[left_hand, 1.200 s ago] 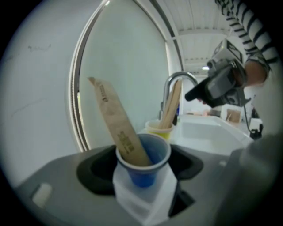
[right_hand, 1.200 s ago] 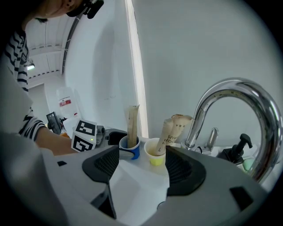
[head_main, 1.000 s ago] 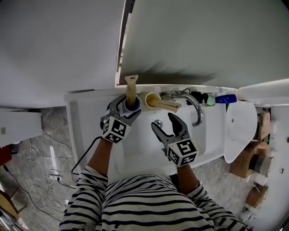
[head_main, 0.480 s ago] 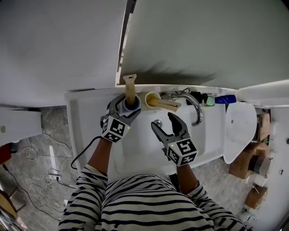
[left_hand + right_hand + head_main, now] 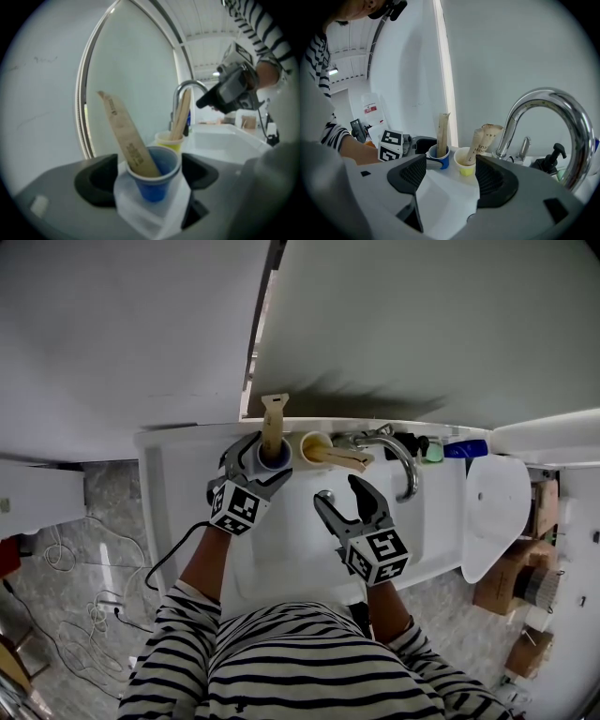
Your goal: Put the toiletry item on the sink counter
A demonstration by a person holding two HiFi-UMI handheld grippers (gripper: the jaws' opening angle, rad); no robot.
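A blue cup (image 5: 275, 457) stands on the white sink counter (image 5: 178, 474) by the wall, with a paper-wrapped toiletry stick (image 5: 272, 423) leaning in it. My left gripper (image 5: 267, 460) has its jaws on either side of the cup; they have just been opening and stand open, with a thin gap at each side in the left gripper view, where the cup (image 5: 152, 180) and stick (image 5: 124, 136) fill the middle. Beside it stands a yellow cup (image 5: 315, 446) holding similar wrapped sticks. My right gripper (image 5: 337, 493) hovers open and empty over the basin, facing both cups (image 5: 439, 157).
A chrome faucet (image 5: 403, 460) arches over the basin to the right of the yellow cup. Behind it are a black pump bottle (image 5: 551, 161), a green item (image 5: 433, 452) and a blue bottle (image 5: 467, 447). A mirror and wall rise directly behind the counter.
The left gripper's jaws have spread slightly around the blue cup. Both hands and the cups stay where they were.
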